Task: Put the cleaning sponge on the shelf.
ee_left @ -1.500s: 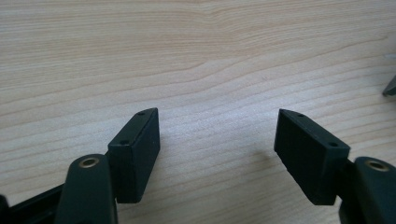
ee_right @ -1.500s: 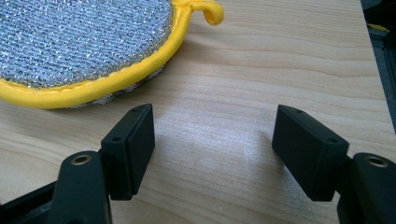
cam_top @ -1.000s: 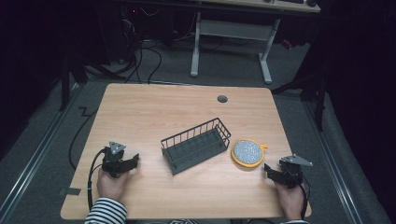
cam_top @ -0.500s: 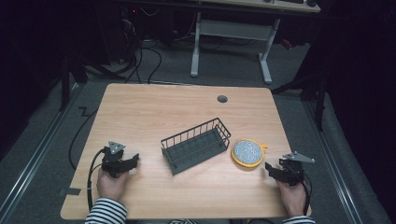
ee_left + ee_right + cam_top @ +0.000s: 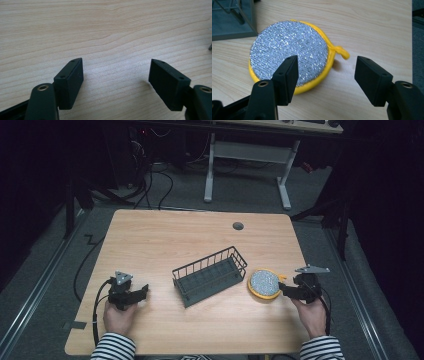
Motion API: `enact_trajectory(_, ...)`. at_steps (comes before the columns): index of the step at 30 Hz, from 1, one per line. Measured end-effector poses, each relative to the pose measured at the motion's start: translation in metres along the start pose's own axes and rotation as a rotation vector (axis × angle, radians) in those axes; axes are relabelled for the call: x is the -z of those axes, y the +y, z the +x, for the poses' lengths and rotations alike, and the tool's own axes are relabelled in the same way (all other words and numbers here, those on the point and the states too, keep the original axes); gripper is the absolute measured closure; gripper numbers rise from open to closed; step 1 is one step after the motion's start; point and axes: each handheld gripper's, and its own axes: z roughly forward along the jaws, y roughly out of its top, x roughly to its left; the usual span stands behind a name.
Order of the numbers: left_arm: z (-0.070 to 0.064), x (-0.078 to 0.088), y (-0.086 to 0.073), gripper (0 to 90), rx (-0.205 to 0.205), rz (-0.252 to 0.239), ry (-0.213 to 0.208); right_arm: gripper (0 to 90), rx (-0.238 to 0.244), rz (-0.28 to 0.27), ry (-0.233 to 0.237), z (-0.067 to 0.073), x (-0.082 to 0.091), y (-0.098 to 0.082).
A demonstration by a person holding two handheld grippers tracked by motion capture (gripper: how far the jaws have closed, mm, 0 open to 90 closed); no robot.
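A round yellow sponge with a silver scouring top [image 5: 264, 283] [image 5: 289, 52] lies flat on the wooden table, just right of a dark wire basket [image 5: 210, 275]. My right gripper [image 5: 286, 291] [image 5: 327, 72] is open at the sponge's right edge, its jaws straddling the near rim and a small yellow loop [image 5: 340, 51]. Nothing is gripped. My left gripper [image 5: 142, 292] [image 5: 116, 77] rests open on bare wood at the front left, well left of the basket, with nothing between its jaws.
The basket's corner [image 5: 233, 20] shows in the right gripper view at upper left. A round cable hole [image 5: 238, 226] sits near the table's far edge. The table's right edge [image 5: 412, 37] is close to my right gripper. Desk legs and cables stand beyond the table.
My right gripper has moved left toward the sponge, closing the gap to its edge. The left gripper has stayed put.
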Motion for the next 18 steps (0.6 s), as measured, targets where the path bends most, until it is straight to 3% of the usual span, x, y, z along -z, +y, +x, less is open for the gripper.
enact_trajectory(4, 0.0, 0.0, 0.0, 28.3, 0.001, 0.0, 0.0, 34.8, 0.031, 0.021, 0.001, 0.005, -0.005, 0.015)
enact_trajectory(14, 0.0, 0.0, 0.0, 28.2, 0.001, 0.0, 0.0, 30.9, -0.061, 0.151, 0.033, -0.001, -0.024, 0.027)
enact_trajectory(18, 0.0, 0.0, 0.0, 28.2, -0.002, 0.001, 0.001, 30.7, -0.067, 0.18, 0.034, 0.0, -0.029, 0.027)
